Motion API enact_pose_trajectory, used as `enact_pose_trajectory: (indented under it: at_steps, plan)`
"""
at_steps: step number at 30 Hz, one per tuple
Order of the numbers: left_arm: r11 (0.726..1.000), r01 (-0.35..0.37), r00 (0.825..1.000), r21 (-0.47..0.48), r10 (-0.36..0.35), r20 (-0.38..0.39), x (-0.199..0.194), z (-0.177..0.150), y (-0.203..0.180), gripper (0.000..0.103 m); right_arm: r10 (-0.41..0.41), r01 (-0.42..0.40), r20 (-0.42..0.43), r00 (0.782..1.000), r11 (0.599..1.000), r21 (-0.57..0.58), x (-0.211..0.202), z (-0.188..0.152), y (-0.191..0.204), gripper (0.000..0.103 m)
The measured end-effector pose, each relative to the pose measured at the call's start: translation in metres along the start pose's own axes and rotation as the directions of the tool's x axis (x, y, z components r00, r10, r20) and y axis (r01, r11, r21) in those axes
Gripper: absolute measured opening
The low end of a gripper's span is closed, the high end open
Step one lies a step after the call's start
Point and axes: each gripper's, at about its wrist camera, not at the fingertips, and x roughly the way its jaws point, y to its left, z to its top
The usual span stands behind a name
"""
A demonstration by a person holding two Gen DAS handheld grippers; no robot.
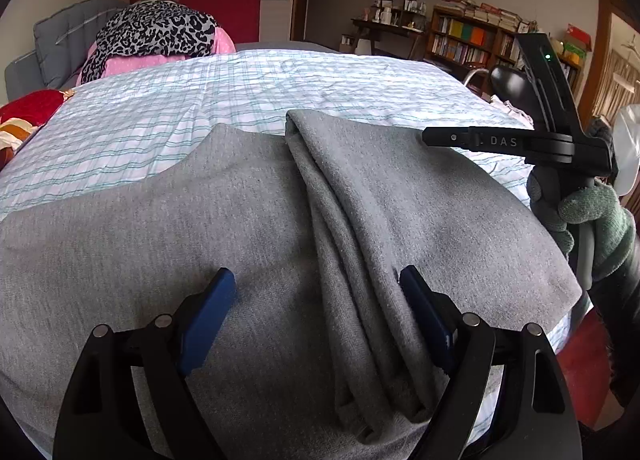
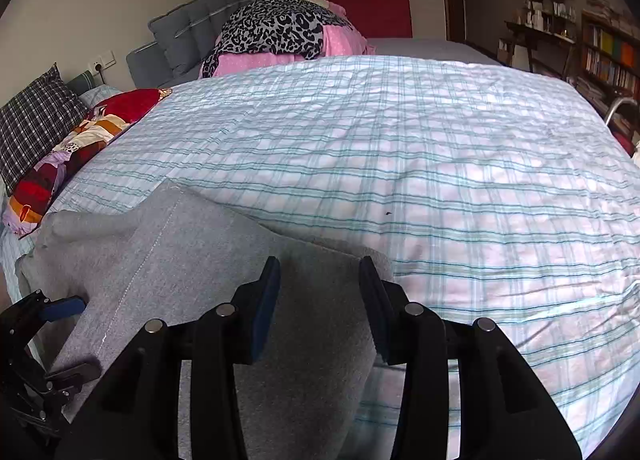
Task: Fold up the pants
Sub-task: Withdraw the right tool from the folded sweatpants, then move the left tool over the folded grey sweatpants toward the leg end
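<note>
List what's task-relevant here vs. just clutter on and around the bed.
Belongs to the job:
- grey pants, spread on the bed
- left gripper, open over the pants
- right gripper, open at the pants' edge

Just lying about:
- plaid bedspread
- leopard-print cloth on pink bedding
- checked pillow
- red patterned cushion
- bookshelf

Plaid bedspread (image 2: 440, 163), leopard-print cloth (image 2: 276, 27), bookshelf (image 1: 468, 39), checked pillow (image 2: 36, 119)
</note>
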Motion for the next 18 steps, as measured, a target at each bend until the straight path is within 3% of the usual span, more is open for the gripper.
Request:
enact_pose_trajectory:
  at_steps: [5, 12, 18]
  plan:
    - [0.999, -0.025, 0.999, -0.042, 0.026, 0.022, -0.025, -0.001, 0.013, 0.086, -0.099, 0.108, 0.086, 0.991, 0.988, -0.111, -0.034, -0.005, 0.039, 0.043]
    - [0.987, -0.104, 0.992, -0.127, 0.112, 0.063, -0.068, -0.012, 0.042, 0.087, 0.037, -0.024, 0.058, 0.998, 0.979, -0.204, -0.048, -0.028, 0.099, 0.049]
    - [0.954, -0.208, 0.975, -0.214, 0.220, 0.035, -0.093, -0.038, 0.081, 0.089, 0.142, -0.141, -0.018, 0.990, 0.955, -0.261, -0.041, -0.051, 0.146, 0.049]
